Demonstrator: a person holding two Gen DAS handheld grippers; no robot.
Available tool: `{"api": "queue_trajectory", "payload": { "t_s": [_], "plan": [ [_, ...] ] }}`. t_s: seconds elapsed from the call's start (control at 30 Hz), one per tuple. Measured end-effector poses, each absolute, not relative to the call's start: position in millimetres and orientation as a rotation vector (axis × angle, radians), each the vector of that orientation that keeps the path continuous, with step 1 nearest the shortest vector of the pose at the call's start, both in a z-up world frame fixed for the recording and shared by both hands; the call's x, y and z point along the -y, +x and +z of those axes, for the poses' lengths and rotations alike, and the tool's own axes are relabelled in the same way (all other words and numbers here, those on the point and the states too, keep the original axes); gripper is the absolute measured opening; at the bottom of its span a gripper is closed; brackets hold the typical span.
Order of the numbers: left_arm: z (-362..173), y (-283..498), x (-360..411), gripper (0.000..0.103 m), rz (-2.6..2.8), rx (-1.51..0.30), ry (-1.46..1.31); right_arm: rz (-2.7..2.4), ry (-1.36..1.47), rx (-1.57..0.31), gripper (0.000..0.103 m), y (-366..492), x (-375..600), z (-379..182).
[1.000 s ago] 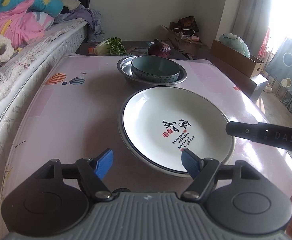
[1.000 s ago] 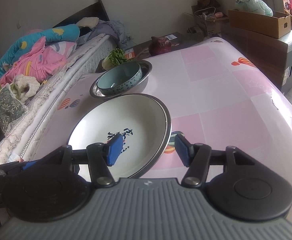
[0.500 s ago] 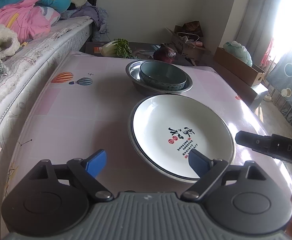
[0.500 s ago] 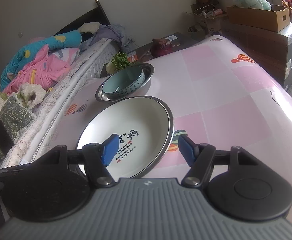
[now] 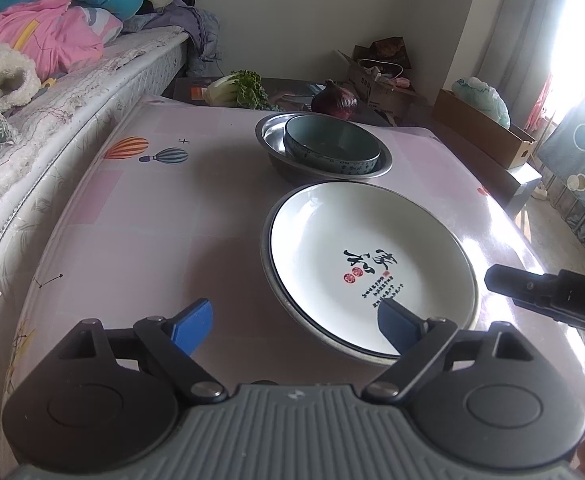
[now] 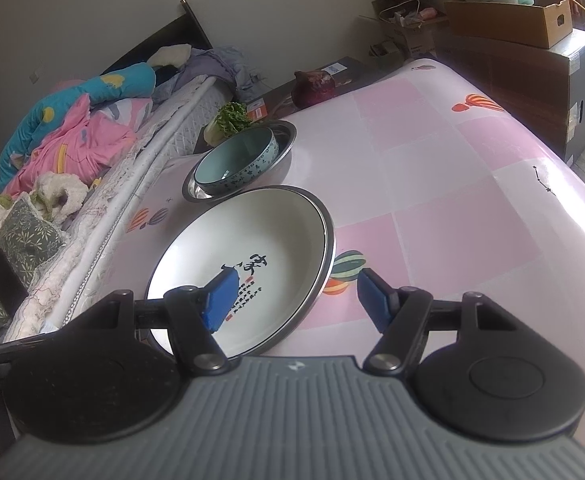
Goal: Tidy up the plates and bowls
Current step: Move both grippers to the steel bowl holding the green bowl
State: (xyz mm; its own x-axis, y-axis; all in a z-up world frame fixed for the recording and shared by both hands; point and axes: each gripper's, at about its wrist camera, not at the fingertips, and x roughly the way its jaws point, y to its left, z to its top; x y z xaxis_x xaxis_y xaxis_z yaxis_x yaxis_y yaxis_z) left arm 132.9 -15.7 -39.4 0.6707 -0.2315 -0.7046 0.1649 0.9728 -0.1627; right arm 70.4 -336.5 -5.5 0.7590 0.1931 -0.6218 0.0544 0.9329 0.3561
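A white plate with black calligraphy (image 5: 368,260) lies inside a metal plate on the pink table; it also shows in the right wrist view (image 6: 248,260). Behind it a teal bowl (image 5: 332,148) sits in a metal bowl (image 5: 384,166); the teal bowl (image 6: 238,160) and metal bowl (image 6: 286,140) show in the right wrist view too. My left gripper (image 5: 294,326) is open and empty, above the table at the plate's near left edge. My right gripper (image 6: 298,300) is open and empty, above the plate's near right rim. Part of it (image 5: 548,296) shows in the left wrist view.
The pink table (image 5: 132,216) has a bed with piled bedding (image 5: 44,32) along its left side. A leafy cabbage (image 5: 236,90) and a purple cabbage (image 5: 334,100) lie on a low stand behind the table. Cardboard boxes (image 6: 508,20) stand to the right.
Both grippers have drawn back and up from the plate, so it sits farther off in both views. Both stay open and empty. The plate and bowls have not moved.
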Motion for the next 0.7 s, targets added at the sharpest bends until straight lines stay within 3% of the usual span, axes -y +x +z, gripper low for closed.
{"api": "queue_trajectory", "payload": {
  "t_s": [0.4,0.7],
  "plan": [
    [-25.4,148.5,6.4,0.091,-0.214,-0.754,-0.075,0.085,0.358,-0.686,0.066,88.8,342.1,10.1],
    [-5.8,202.9,-9.5,0.09,-0.18,-0.708,-0.09,0.114,0.37,-0.672,0.066,139.8,353.5,30.0]
  ]
}}
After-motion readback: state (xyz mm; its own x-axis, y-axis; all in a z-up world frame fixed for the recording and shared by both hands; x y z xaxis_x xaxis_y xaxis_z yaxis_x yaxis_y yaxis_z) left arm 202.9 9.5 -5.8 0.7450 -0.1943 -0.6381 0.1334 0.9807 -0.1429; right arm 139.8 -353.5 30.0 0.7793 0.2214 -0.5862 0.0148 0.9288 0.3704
